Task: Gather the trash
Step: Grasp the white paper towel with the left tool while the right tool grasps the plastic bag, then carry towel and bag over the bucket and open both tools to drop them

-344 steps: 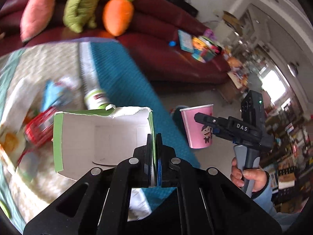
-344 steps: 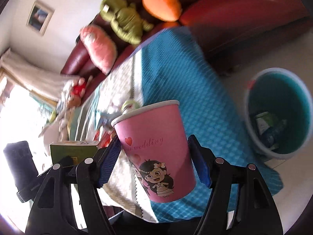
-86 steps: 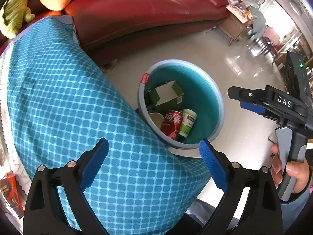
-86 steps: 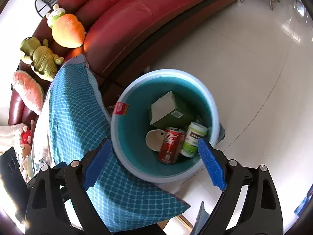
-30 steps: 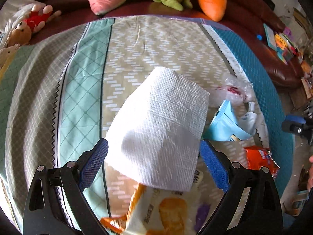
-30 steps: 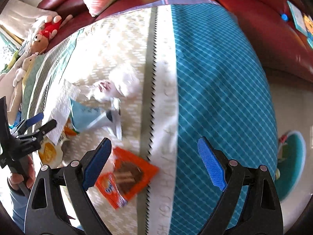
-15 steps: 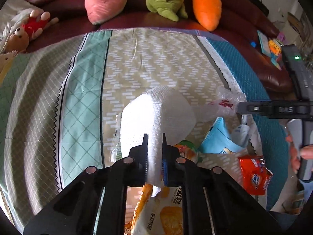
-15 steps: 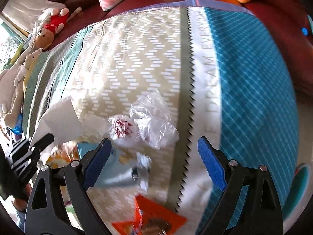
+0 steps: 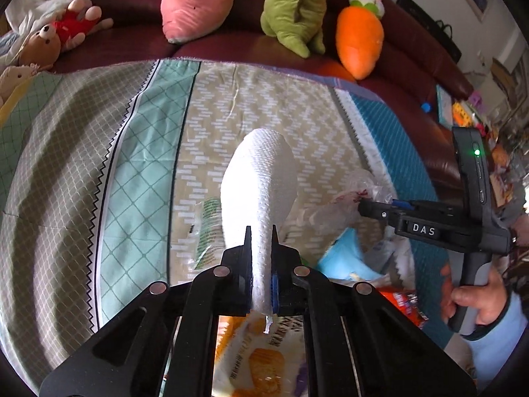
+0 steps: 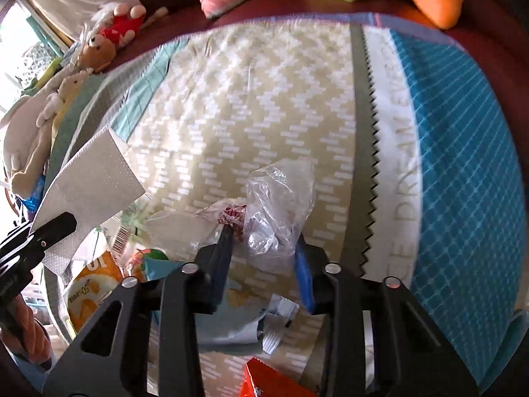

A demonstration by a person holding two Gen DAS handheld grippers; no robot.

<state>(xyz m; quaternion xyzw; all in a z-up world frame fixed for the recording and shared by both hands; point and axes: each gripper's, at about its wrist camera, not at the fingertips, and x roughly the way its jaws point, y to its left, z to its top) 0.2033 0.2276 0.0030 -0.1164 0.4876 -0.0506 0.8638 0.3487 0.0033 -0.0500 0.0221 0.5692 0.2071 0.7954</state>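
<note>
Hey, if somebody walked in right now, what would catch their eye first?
Probably the white paper towel pinched in the left gripper and standing up over the patterned blanket. Next, the crinkled clear plastic bag between the right gripper's fingers, and the plush carrot on the red sofa behind.

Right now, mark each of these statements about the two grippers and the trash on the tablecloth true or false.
1. The left gripper is shut on the white paper towel. True.
2. The right gripper holds a pink paper cup. False: its fingers straddle a crumpled clear plastic bag, not yet fully closed.
3. An orange carrot plush sits on the sofa. True.
4. The paper towel lies flat on the tablecloth. False: it is lifted, pinched between the fingers.
5. An orange snack bag lies near the paper towel. True.
</note>
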